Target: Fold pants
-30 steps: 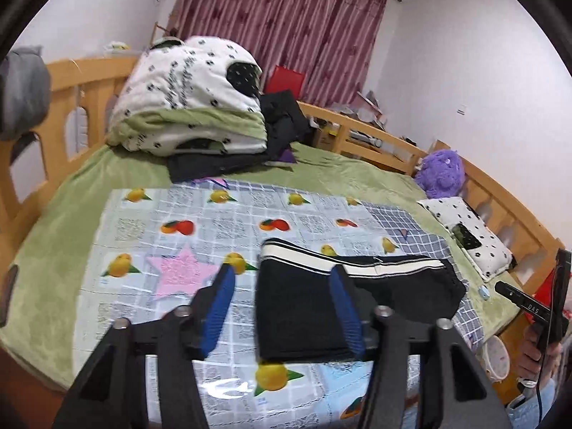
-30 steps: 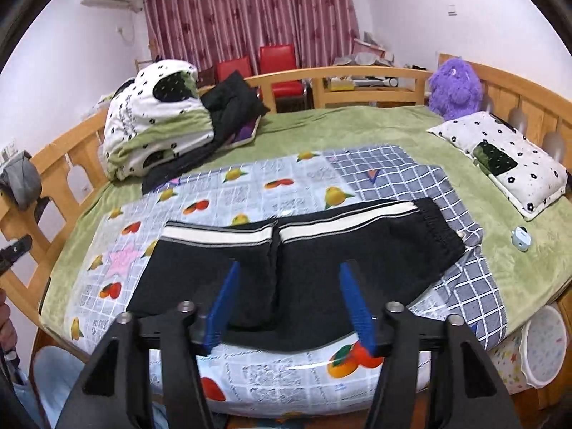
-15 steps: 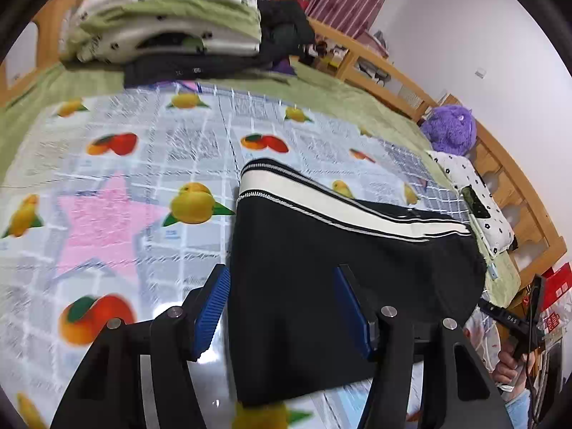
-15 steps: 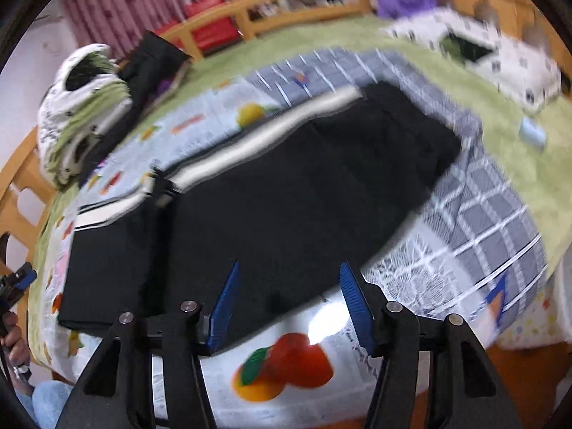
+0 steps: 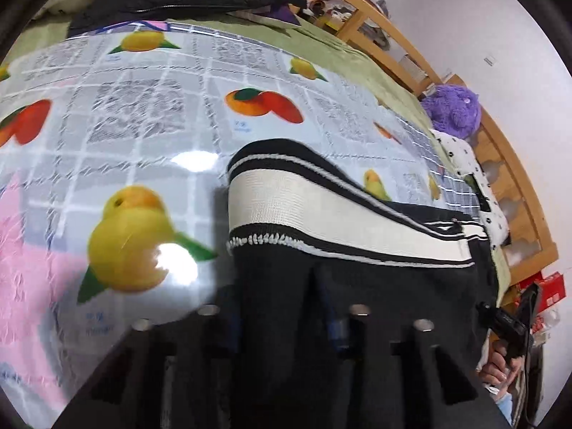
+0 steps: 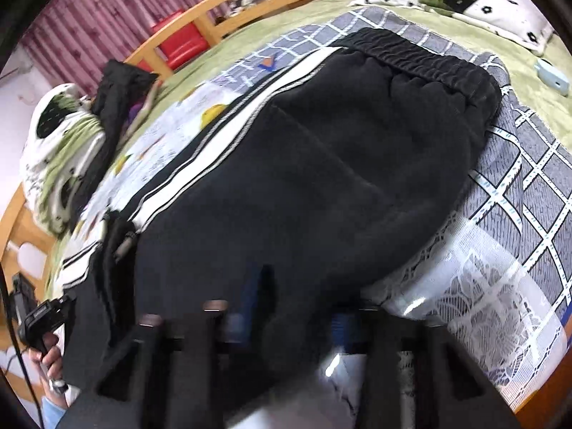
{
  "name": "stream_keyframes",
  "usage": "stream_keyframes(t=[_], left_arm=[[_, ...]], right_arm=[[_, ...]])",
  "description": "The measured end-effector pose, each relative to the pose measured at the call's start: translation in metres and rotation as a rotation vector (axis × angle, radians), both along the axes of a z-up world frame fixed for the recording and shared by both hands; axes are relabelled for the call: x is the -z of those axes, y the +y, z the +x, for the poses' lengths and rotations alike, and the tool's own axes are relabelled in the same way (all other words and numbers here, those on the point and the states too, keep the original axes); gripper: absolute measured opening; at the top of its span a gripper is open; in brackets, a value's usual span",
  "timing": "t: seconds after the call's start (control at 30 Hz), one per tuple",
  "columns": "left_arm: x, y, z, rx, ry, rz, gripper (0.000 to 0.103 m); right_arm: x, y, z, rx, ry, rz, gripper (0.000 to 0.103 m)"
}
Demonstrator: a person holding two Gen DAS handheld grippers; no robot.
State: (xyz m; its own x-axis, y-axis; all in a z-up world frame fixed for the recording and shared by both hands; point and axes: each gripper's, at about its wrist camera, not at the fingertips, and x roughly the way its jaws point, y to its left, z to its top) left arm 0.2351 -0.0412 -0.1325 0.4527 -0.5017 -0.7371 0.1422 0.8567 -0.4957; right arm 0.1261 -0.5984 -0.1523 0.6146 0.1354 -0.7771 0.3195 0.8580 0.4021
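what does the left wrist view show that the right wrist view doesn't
Only the left wrist view: the pink star and yellow fruit prints on the mat, the purple plush, and the right gripper in a hand.

Only the right wrist view: the elastic waistband, red chairs, a small blue item on the green blanket, and the left gripper in a hand.

Both: the black pants with their white stripe, the spotted pillow, and the wooden bed rail.
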Motion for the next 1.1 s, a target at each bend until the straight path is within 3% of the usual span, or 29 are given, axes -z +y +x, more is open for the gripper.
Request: stream_keyframes(t=[0.13,0.27,0.33,0.4,0.47,0.5,0.53,0.6,0.67,0.77,0.83,0.9,0.97,1.07,1.1], left_arm=[[-0.033,0.019,0.0,-0.023,-0.046,-0.07,0.012],[-0.073,0.058,-0.005,-0.074,-0.112,-0.044,0.012],[-0.083,0.075,-0.008,-0.105,-0.121,0.036,0.012],[-0.081,0.089,-0.007,-0.147,-0.09,0.167,0.014],[-0.069,0.096,-0.006,-0.184,-0.044,0.271,0.02],[-0.06,0.097,-0.008,-0.206,-0.017,0.357,0.027],[-0.056,0.098,-0.01,-0.217,-0.012,0.402,0.028],[-0.051,0.095,-0.024,-0.226,-0.013,0.454,0.028],[-0.051,0.1,-0.042,-0.226,-0.014,0.413,0.028],[-0.051,0.11,-0.07,-0.237,-0.016,0.345,0.033],[-0.053,0.121,-0.09,-0.267,-0.024,0.306,0.037],[-0.049,0.136,-0.112,-0.303,-0.018,0.242,0.051],[-0.042,0.144,-0.123,-0.325,0.004,0.204,0.051],[-0.026,0.156,-0.147,-0.366,0.026,0.085,0.051],[-0.018,0.16,-0.154,-0.377,0.043,0.029,0.051]], right_arm=[[-0.024,0.013,0.006,-0.004,-0.039,-0.008,0.013],[-0.053,0.043,0.012,-0.125,-0.121,0.067,0.011],[-0.057,0.07,0.021,-0.227,-0.125,0.089,0.011],[-0.048,0.103,0.032,-0.327,-0.094,0.077,0.011],[-0.033,0.122,0.041,-0.367,-0.037,0.04,0.012],[-0.02,0.13,0.045,-0.371,0.021,0.012,0.012],[-0.004,0.135,0.048,-0.374,0.094,-0.027,0.015],[0.0,0.133,0.039,-0.386,0.065,-0.031,0.017],[-0.005,0.126,0.032,-0.406,0.084,-0.029,0.027],[-0.024,0.097,0.012,-0.358,0.035,-0.038,0.037],[-0.035,0.069,0.002,-0.278,-0.016,-0.004,0.044],[-0.036,0.042,0.003,-0.177,-0.052,0.054,0.049],[-0.028,0.026,0.013,-0.112,-0.042,0.109,0.054],[-0.008,0.022,0.036,-0.06,0.012,0.174,0.052],[-0.005,0.022,0.04,-0.06,0.014,0.181,0.044]])
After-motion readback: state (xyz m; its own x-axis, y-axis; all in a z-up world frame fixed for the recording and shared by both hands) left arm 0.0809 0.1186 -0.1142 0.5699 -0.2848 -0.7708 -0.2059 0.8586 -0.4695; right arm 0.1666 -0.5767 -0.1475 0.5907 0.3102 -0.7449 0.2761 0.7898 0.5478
